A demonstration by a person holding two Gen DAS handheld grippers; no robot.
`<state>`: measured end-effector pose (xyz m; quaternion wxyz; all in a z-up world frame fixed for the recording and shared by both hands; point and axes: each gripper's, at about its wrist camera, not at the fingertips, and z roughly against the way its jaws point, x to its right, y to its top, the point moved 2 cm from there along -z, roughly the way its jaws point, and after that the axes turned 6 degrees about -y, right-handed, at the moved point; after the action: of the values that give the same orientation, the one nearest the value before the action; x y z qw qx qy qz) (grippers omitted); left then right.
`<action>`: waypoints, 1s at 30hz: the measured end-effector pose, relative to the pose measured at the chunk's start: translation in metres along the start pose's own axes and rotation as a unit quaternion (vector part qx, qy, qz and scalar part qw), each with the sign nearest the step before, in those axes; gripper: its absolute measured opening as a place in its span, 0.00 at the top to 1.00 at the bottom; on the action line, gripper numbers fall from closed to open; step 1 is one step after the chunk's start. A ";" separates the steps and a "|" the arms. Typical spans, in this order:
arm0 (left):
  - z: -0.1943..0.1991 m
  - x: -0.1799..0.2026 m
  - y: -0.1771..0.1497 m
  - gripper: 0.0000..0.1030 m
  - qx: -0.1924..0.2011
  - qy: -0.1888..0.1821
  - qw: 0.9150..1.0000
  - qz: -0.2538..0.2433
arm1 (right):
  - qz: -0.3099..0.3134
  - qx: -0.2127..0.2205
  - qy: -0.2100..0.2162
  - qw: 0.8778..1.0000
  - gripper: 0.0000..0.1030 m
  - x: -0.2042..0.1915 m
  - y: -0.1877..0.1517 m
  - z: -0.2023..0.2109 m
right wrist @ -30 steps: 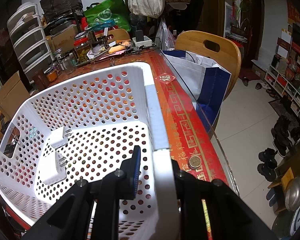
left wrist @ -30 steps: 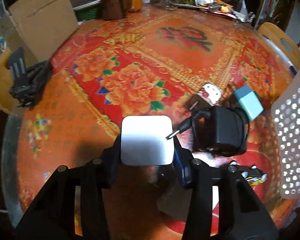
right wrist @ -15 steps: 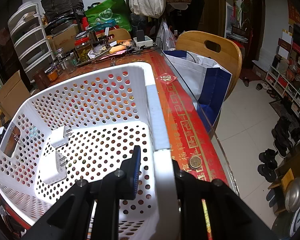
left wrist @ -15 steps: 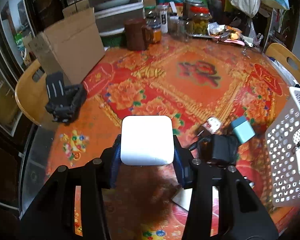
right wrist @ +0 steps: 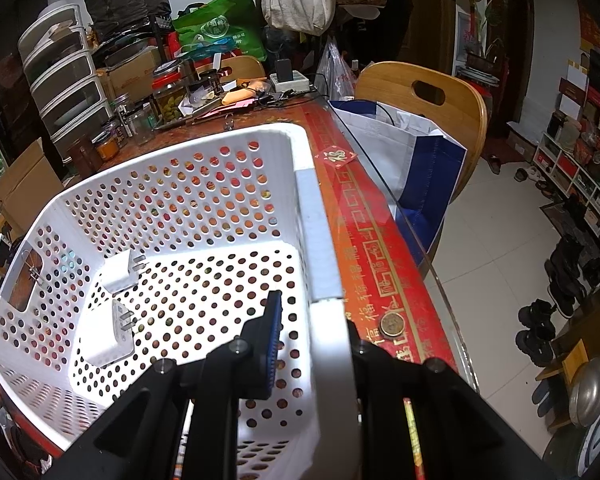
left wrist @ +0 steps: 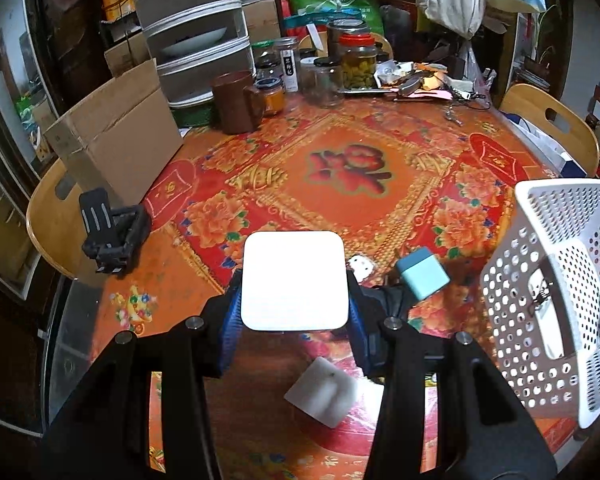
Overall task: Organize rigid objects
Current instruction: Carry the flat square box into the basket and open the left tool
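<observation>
My left gripper is shut on a flat white square box and holds it up above the table. Below lie a teal box, a black adapter partly hidden by my finger, a small white cartoon charger and a white card. The white perforated basket stands at the right. My right gripper is shut on the basket's near rim. Two white plug chargers lie inside the basket.
A black holder sits at the table's left edge by a cardboard box. A brown mug and jars crowd the far side. A coin lies by the basket. A chair with a bag stands right of the table.
My left gripper has risen and tilted back with the white box, so the table objects look lower and farther. The right gripper and the basket have not moved.
</observation>
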<state>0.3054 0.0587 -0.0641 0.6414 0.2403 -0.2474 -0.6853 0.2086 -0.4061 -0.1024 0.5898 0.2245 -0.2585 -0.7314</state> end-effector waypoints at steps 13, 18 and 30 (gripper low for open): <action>0.031 0.049 0.015 0.59 0.022 -0.026 0.999 -0.033 | 0.001 0.001 0.001 1.000 0.84 0.000 0.000 0.000; 0.040 0.073 0.020 0.59 0.028 -0.039 0.998 -0.049 | 0.000 0.002 0.004 1.000 0.84 -0.001 0.001 0.000; 0.052 0.141 0.025 0.58 0.032 -0.071 0.992 -0.098 | 0.004 0.003 0.006 1.000 0.84 -0.001 0.001 0.001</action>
<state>0.2822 -0.0818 -0.0098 0.5443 0.2350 -0.2894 -0.7515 0.2086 -0.4049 -0.1011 0.5934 0.2297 -0.2579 -0.7271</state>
